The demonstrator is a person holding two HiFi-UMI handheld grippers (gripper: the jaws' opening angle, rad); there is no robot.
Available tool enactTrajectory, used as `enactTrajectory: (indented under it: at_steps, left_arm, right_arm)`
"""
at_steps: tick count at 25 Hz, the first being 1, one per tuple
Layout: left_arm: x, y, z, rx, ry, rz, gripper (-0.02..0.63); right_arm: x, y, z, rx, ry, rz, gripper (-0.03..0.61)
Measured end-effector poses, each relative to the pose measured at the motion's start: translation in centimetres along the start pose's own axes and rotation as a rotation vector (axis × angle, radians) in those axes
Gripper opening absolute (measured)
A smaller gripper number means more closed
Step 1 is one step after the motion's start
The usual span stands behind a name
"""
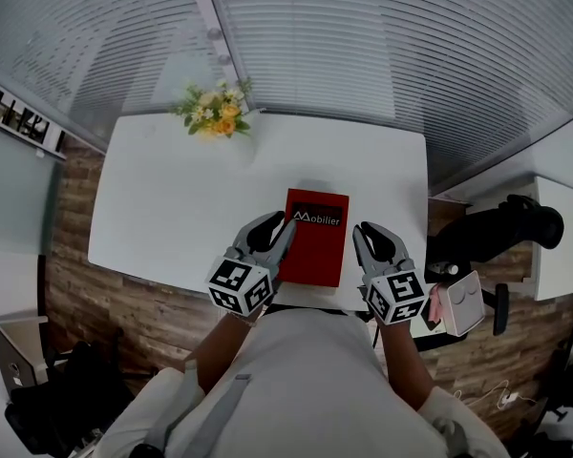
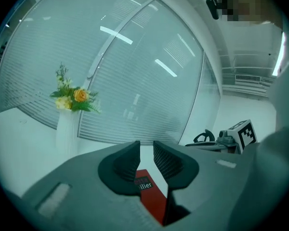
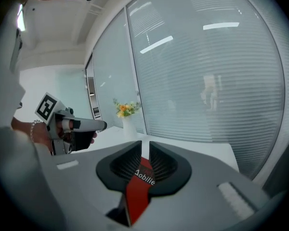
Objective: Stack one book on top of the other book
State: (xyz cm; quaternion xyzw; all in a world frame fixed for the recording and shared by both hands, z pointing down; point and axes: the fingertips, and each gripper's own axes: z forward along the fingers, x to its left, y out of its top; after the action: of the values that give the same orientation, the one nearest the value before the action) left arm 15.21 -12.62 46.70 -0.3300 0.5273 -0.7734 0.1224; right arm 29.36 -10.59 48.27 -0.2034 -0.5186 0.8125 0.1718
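Note:
A red book point(image 1: 317, 239) with white lettering on a black strip lies flat on the white table point(image 1: 172, 198), near its front edge. Only this one cover shows from above. My left gripper point(image 1: 285, 225) hovers at the book's left edge and my right gripper point(image 1: 361, 233) at its right edge, both above it. In the left gripper view the left gripper point(image 2: 146, 147) shows a narrow gap with nothing in it, and the book point(image 2: 153, 198) lies below. The right gripper point(image 3: 145, 146) keeps an even thinner slit, empty, with the book point(image 3: 136, 191) beneath.
A white vase of yellow flowers point(image 1: 215, 111) stands at the table's far edge. Glass walls with blinds rise behind the table. To the right are a black chair point(image 1: 501, 229) and a small white box point(image 1: 463, 303) over the wooden floor.

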Motion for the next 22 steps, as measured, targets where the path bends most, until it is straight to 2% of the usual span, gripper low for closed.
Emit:
enactTrajectory:
  at_steps: [6, 11, 22]
  left_arm:
    - [-2.0, 4.0, -1.3, -0.105, -0.038, 0.047, 0.039]
    - [-3.7, 6.9, -2.1, -0.159, -0.066, 0.088, 0.004]
    - [-5.8, 11.0, -3.9, -0.225, -0.086, 0.151, 0.003]
  right_arm:
    - [1.1, 4.2, -1.8, -0.095, 0.005, -0.048, 0.026]
    - [2.3, 7.0, -3.1, -0.145, 0.012, -0.096, 0.011]
    - [4.8, 12.4, -5.6, -0.221, 0.035, -0.188, 0.005]
